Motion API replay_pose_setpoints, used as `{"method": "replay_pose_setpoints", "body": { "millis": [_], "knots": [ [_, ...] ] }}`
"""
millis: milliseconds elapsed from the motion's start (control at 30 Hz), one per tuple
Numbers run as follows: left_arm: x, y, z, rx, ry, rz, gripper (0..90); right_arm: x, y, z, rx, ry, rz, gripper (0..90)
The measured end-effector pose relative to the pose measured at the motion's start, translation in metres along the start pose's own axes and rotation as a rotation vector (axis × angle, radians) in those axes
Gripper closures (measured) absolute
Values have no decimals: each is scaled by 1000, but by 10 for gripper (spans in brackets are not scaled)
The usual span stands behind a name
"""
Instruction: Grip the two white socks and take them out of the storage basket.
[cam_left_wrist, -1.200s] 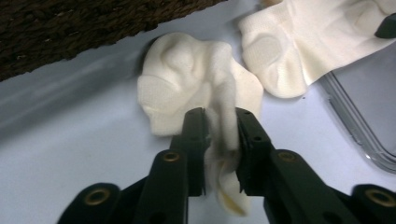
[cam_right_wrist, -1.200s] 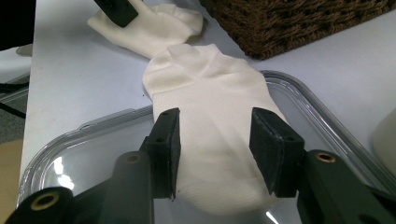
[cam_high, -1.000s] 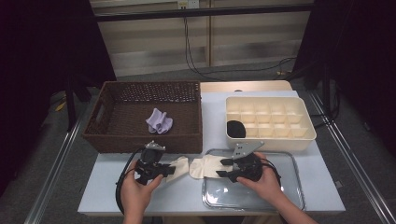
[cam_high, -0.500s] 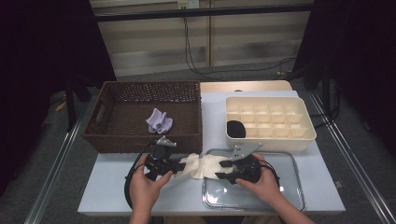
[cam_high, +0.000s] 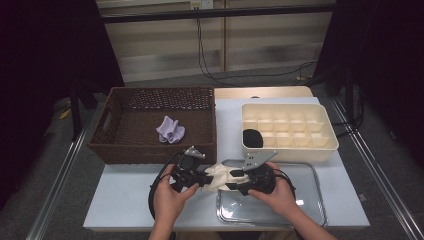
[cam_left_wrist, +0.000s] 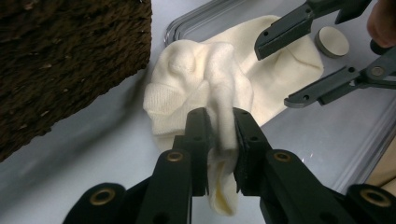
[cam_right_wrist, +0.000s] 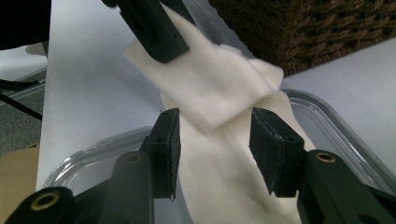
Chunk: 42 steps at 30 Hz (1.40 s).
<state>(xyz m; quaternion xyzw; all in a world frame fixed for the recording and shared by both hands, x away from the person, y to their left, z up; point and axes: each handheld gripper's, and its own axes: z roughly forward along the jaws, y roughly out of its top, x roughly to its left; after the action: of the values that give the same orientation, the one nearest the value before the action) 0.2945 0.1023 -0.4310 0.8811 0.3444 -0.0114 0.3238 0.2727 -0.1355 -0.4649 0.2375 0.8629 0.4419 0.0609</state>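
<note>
Cream knit cloth (cam_left_wrist: 219, 88), soft and ribbed like a sock, lay bunched on the pale desk (cam_high: 125, 195) at the near left corner of a clear glass tray (cam_high: 300, 215), just in front of the wicker basket (cam_high: 125, 150). The left hand-held gripper (cam_left_wrist: 220, 140) had its jaws nearly closed, pinching a fold of the cloth between its black pads. The right hand-held gripper (cam_right_wrist: 215, 140) stood with its jaws partly apart, straddling the cloth's other end over the tray's rounded rim; whether its pads pressed on the fabric could not be told. The basket was dark brown, coarsely woven and rectangular, with a crumpled lavender cloth (cam_high: 170, 130) inside. Beyond the tray sat a cream plastic organizer (cam_high: 287, 130) divided into square cells, one near-left cell holding something black (cam_high: 252, 138).
</note>
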Motion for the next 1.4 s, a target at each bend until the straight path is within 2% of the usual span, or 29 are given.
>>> {"method": "replay_pose_setpoints", "body": {
  "millis": [133, 300, 333, 367, 400, 533, 633, 667, 700, 733, 767, 800, 833, 967, 1000, 1100, 1200, 1267, 1367, 1400],
  "knots": [
    [-2, 0, 4, 5, -8, 14, 772, 2, 6, 4, 6, -2, -19, 543],
    [-2, 0, 4, -16, -14, -15, 746, 7, 10, 8, 12, 2, -33, 551],
    [-3, 0, 4, -34, -17, -31, 744, 10, 11, 12, 16, 12, -52, 552],
    [-1, 0, 3, -22, -18, -13, 746, 11, 12, 14, 20, 11, -58, 552],
    [-1, 0, 3, -22, -18, -13, 747, 12, 12, 16, 26, 7, -68, 552],
    [-2, 0, 4, -44, -27, -30, 730, 14, 13, 23, 44, 3, -76, 555],
    [-2, 0, 5, -43, -31, -34, 691, 14, 11, 27, 56, 0, -87, 568],
    [-2, 0, 5, -46, -31, -37, 691, 14, 10, 29, 62, -4, -84, 589],
    [-1, 0, 6, -47, -31, -32, 652, 15, 10, 30, 69, -21, -101, 674],
    [-1, 0, 6, -47, -31, -32, 616, 15, 10, 30, 69, -21, -101, 674],
    [-1, -1, 6, -50, -24, -22, 576, 14, 12, 29, 70, -18, -103, 770],
    [1, -1, 5, -67, 7, -4, 524, 14, 12, 29, 69, -9, -86, 826],
    [2, -2, 3, -80, 13, -6, 477, 13, 13, 28, 68, -1, -82, 845],
    [7, -5, -3, -112, 35, -21, 425, 12, 14, 27, 75, 5, -81, 876],
    [12, -9, -8, -118, 48, -40, 425, 13, 13, 27, 78, 6, -79, 877],
    [18, -15, -14, -131, 43, -73, 452, 13, 13, 27, 74, 7, -72, 880],
    [22, -19, -19, -132, 37, -93, 487, 12, 12, 27, 69, 12, -72, 881],
    [24, -21, -22, -138, 56, -99, 527, 12, 11, 27, 71, 11, -60, 883],
    [29, -25, -23, -117, 60, -104, 547, 12, 11, 26, 70, 12, -60, 882],
    [31, -29, -18, -93, 66, -111, 577, 12, 10, 26, 70, 10, -60, 882]
  ]
}}
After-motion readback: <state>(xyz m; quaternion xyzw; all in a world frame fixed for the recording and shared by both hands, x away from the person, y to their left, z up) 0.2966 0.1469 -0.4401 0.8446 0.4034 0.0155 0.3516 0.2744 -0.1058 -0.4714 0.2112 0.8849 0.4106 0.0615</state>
